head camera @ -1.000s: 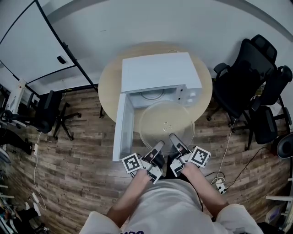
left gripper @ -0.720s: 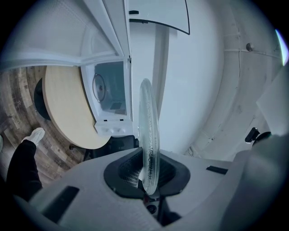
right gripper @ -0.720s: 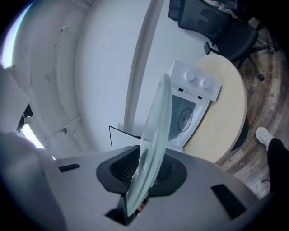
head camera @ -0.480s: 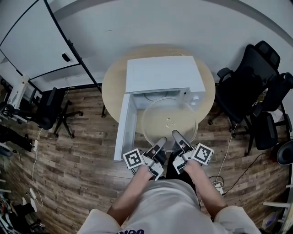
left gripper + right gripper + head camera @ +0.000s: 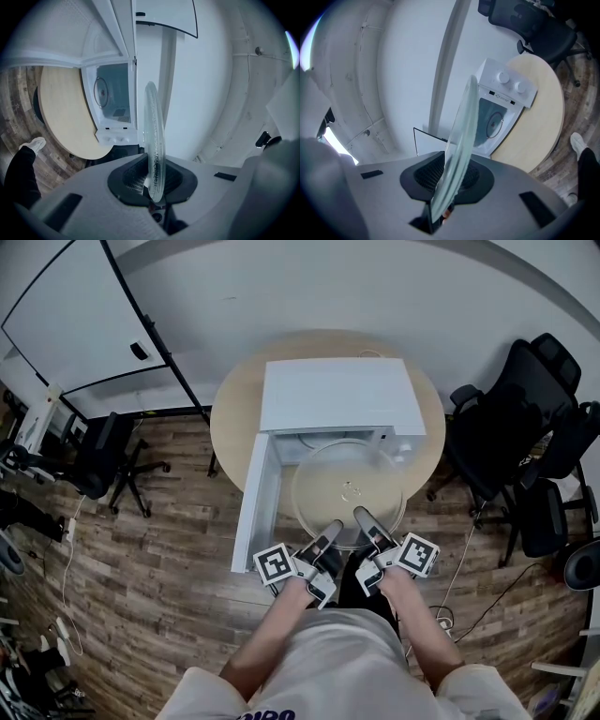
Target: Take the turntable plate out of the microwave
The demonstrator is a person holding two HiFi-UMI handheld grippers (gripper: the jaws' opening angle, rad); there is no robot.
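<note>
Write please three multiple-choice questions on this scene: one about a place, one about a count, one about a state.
1. Where is the plate compared with the microwave?
A. inside it
B. on top of it
C. out in front of it

2. How many knobs has the microwave?
A. one
B. two
C. four

3. The door is:
A. open
B. shut
C. taken off

Answers:
1 C: the left gripper and right gripper hold it by its near rim, in front of the opening.
2 B: the right gripper view shows two round knobs side by side.
3 A: it stands swung out at the left of the opening.
</note>
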